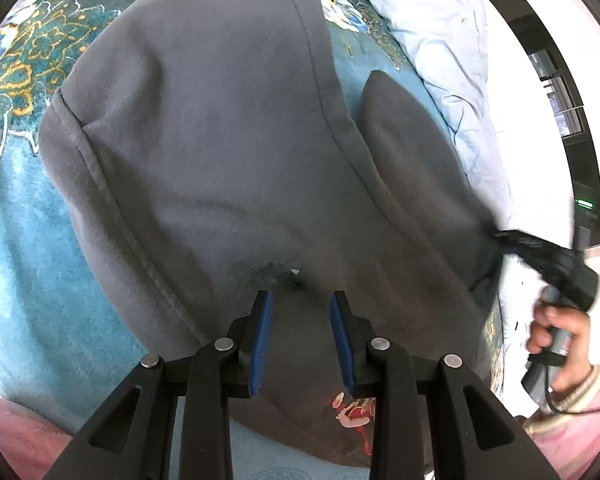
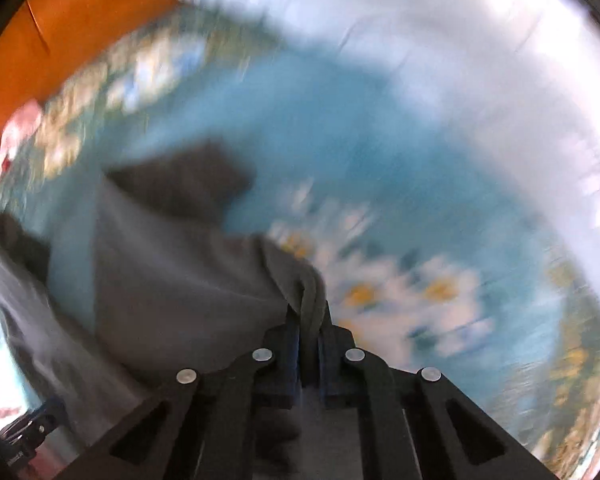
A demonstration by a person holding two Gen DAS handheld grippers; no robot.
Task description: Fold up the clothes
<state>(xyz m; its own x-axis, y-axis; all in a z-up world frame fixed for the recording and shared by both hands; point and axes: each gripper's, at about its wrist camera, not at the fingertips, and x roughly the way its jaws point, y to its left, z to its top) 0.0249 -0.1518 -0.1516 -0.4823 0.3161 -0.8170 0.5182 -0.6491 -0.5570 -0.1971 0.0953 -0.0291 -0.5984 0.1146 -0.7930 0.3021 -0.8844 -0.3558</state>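
Observation:
A dark grey sweatshirt [image 1: 220,140] lies spread on a teal patterned blanket [image 1: 28,232]. My left gripper [image 1: 302,300] is open, its blue-padded fingers [image 1: 262,340] just above the grey cloth. My right gripper [image 2: 308,312] is shut on a bunched fold of the grey sweatshirt [image 2: 172,280] and holds it lifted above the blanket [image 2: 340,140]. The right wrist view is blurred by motion. In the left wrist view the right gripper [image 1: 504,236] shows at the right edge, pinching the cloth's corner.
A pale blue shirt [image 1: 440,40] lies on the blanket behind the sweatshirt. An orange wooden surface [image 2: 60,20] stands at the far left of the right wrist view. A window [image 1: 560,100] is at the right.

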